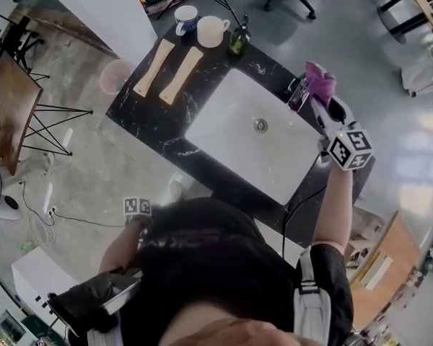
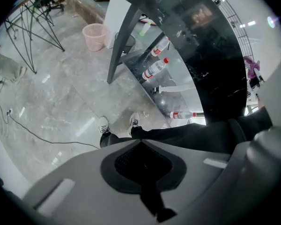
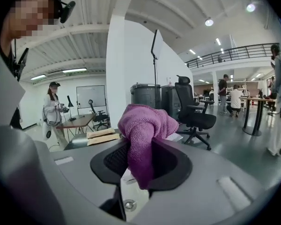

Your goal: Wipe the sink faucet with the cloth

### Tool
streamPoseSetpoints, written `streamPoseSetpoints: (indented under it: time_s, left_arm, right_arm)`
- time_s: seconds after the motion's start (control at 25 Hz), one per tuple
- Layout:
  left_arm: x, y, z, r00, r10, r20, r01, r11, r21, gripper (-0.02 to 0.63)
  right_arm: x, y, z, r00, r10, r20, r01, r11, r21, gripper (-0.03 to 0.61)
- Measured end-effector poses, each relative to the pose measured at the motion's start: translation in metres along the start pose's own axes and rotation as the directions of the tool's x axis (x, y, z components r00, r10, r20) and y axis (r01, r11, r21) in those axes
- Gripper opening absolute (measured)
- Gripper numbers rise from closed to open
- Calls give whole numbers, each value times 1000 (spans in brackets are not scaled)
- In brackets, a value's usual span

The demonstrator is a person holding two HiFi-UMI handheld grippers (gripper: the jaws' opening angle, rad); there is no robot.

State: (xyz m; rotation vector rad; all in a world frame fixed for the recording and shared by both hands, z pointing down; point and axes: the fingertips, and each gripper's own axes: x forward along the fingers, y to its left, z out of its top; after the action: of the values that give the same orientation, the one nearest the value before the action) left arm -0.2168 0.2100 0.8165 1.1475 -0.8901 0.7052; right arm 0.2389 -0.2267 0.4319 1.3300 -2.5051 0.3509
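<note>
In the head view the purple cloth (image 1: 320, 82) is bunched at the far right rim of the white sink (image 1: 231, 107), right by the chrome faucet (image 1: 299, 95). My right gripper (image 1: 322, 98) reaches to it from the near side and is shut on the cloth (image 3: 143, 125), which bulges above the jaws. A shiny metal part (image 3: 130, 198) shows just under the cloth. My left gripper (image 1: 137, 207) hangs low beside the person, below the counter, away from the sink. Its jaws (image 2: 143, 172) look shut with nothing in them and point at the floor.
On the black marble counter (image 1: 155, 121) stand two cups (image 1: 186, 19) (image 1: 211, 31), a dark bottle (image 1: 239, 40) and two wooden boards (image 1: 154, 67) (image 1: 180, 75). A pink bin (image 1: 115, 76) is on the floor. Spray bottles (image 2: 155, 69) lie under the counter. An office chair (image 3: 194, 111) and people stand beyond.
</note>
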Motion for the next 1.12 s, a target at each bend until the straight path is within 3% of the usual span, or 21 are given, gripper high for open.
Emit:
streamPoseSetpoints:
  time_s: [0.08, 0.24, 0.48, 0.64, 0.88, 1.12]
  left_arm:
    - [-2, -2, 3, 1000, -14, 3, 14, 1000, 9, -3]
    - [-4, -4, 3, 1000, -30, 8, 30, 999, 20, -3]
    - [-9, 3, -2, 999, -32, 26, 32, 999, 4, -3]
    - [-11, 4, -6, 996, -40, 73, 44, 998, -50, -3]
    - [-8, 5, 1, 995, -56, 82, 59, 997, -47, -3]
    - [-5, 0, 5, 997, -64, 42, 64, 998, 21, -3]
  right_arm:
    - [-9, 24, -15, 1000, 4, 2, -4, 1000, -17, 126]
    - [4, 52, -60, 992, -30, -119, 16, 993, -117, 126]
    - [36, 8, -64, 983, -99, -154, 92, 994, -55, 124]
    - [51, -8, -56, 980, -120, -156, 107, 990, -87, 127]
    - [51, -3, -59, 984, -132, -119, 134, 991, 3, 118]
    - [14, 50, -75, 999, -17, -44, 26, 974, 225, 117]
